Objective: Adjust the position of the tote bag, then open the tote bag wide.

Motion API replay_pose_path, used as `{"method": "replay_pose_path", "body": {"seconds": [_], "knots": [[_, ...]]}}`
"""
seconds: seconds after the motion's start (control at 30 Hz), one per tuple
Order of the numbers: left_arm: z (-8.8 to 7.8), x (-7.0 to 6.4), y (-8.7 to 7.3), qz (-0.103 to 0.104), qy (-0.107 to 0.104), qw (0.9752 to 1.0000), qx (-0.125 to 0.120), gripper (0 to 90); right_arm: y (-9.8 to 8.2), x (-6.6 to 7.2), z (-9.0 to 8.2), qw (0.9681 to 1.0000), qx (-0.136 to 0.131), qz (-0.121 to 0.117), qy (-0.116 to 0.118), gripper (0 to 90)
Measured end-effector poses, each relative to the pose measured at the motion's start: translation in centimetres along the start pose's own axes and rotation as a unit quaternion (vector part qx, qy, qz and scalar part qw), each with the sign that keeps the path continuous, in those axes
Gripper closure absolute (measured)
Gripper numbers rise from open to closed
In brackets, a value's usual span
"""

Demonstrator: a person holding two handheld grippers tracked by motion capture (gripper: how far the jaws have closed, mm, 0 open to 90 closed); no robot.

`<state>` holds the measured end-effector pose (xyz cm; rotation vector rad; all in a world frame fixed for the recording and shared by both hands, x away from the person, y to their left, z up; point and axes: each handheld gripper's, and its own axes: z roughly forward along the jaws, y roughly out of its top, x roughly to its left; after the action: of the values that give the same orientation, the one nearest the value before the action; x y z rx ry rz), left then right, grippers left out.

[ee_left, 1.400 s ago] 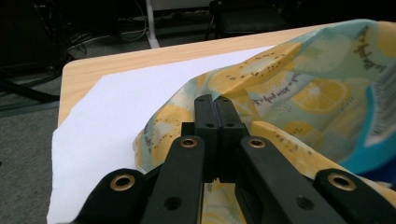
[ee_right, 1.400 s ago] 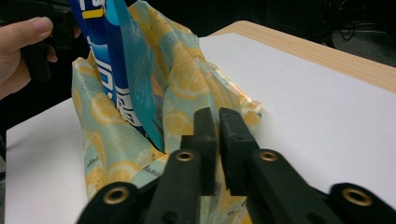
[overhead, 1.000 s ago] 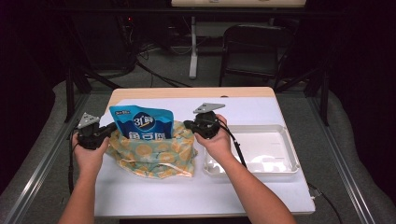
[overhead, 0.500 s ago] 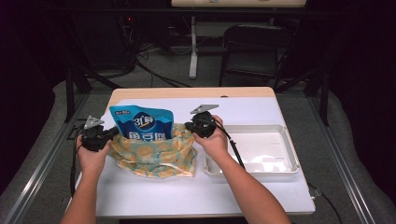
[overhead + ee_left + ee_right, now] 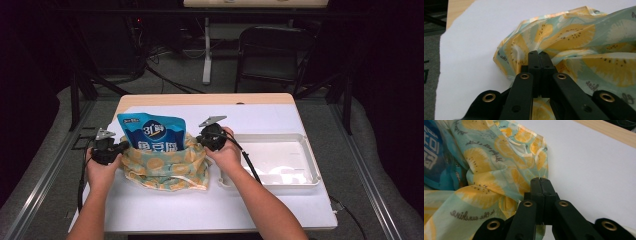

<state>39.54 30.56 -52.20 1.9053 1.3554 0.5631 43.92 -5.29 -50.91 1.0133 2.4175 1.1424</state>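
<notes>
A soft bag (image 5: 165,169) printed with yellow fruit slices sits on the white table top (image 5: 200,210). A blue snack packet (image 5: 152,132) stands upright in it, its top sticking out. My left gripper (image 5: 121,146) is shut on the bag's left rim and my right gripper (image 5: 200,139) is shut on its right rim. In the left gripper view the black jaws of the left gripper (image 5: 538,53) meet, with the bag's fabric (image 5: 579,42) pinched and bunched around them. In the right gripper view the right gripper (image 5: 540,179) pinches the bag's edge (image 5: 499,152), with the blue packet (image 5: 434,152) at far left.
A clear, shallow plastic tray (image 5: 300,181) lies just right of the bag, close to my right hand. Bare white table stretches in front of the bag and behind it. Beyond the table's wooden far edge (image 5: 210,98) are a dark chair and cables.
Both hands have sunk a little toward the table, still gripping the bag's rims. The bag and packet sit slightly lower.
</notes>
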Motion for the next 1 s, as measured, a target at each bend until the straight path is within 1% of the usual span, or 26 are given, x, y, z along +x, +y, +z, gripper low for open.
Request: {"method": "replay_pose_path", "body": {"seconds": [0.13,0.23,0.33,0.4,0.5,0.53,0.57,0.63,0.7,0.73,0.77,0.8,0.9,0.97,1.0], "knots": [[0.4,0.1,-0.2,-0.003,-0.003,0.9999,0.010,89.8,-0.2,0.0,0.4,0.9999,0.011,-0.002,-0.001,90.0],[0.6,0.2,-0.4,-0.002,-0.004,0.9998,0.020,89.6,-0.4,0.1,0.7,0.9997,0.023,-0.009,0.001,90.0],[0.7,0.1,-0.5,-0.002,-0.006,0.9996,0.026,89.2,-0.6,0.2,0.9,0.9994,0.030,-0.018,-0.004,90.0],[0.8,0.0,-0.6,-0.003,-0.006,0.9996,0.029,88.7,-0.6,0.3,1.0,0.9992,0.036,-0.019,-0.003,90.0],[0.6,-0.1,-0.8,-0.007,-0.007,0.9997,0.024,88.0,-0.8,0.3,0.9,0.9995,0.028,-0.013,-0.001,90.0],[0.5,-0.1,-0.8,-0.006,-0.008,0.9996,0.027,87.9,-0.8,0.3,0.7,0.9995,0.030,-0.013,0.000,90.0],[0.4,-0.1,-0.9,-0.010,-0.009,0.9997,0.022,87.9,-0.8,0.3,0.6,0.9996,0.025,-0.011,0.000,90.0],[0.3,-0.1,-0.9,-0.013,-0.012,0.9996,0.021,88.1,-0.8,0.3,0.4,0.9998,0.016,-0.008,0.001,89.6],[0.3,-0.2,-0.9,-0.011,-0.011,0.9996,0.022,88.5,-0.8,0.2,0.0,0.9999,0.013,-0.008,-0.003,85.9],[0.4,-0.2,-0.9,-0.011,-0.011,0.9996,0.022,88.4,-0.7,0.1,-0.2,0.9999,0.010,-0.004,-0.003,83.6],[0.4,-0.3,-1.0,-0.007,-0.011,0.9996,0.025,88.3,-0.7,0.1,-0.4,1.0000,0.002,-0.002,-0.008,80.5],[0.4,-0.3,-1.0,-0.007,-0.009,0.9997,0.023,88.2,-0.7,0.1,-0.8,0.9999,-0.007,0.001,-0.012,79.1],[0.3,-0.3,-1.0,-0.008,-0.009,0.9996,0.024,88.0,-0.7,0.0,-1.8,0.9997,-0.022,0.004,-0.010,76.3],[0.3,-0.2,-1.1,-0.010,-0.008,0.9996,0.023,87.9,-0.7,0.0,-2.6,0.9995,-0.029,0.000,-0.010,74.7],[0.3,-0.2,-1.1,-0.011,-0.007,0.9997,0.023,87.8,-0.8,0.1,-3.0,0.9993,-0.035,0.002,-0.010,73.7]]}}
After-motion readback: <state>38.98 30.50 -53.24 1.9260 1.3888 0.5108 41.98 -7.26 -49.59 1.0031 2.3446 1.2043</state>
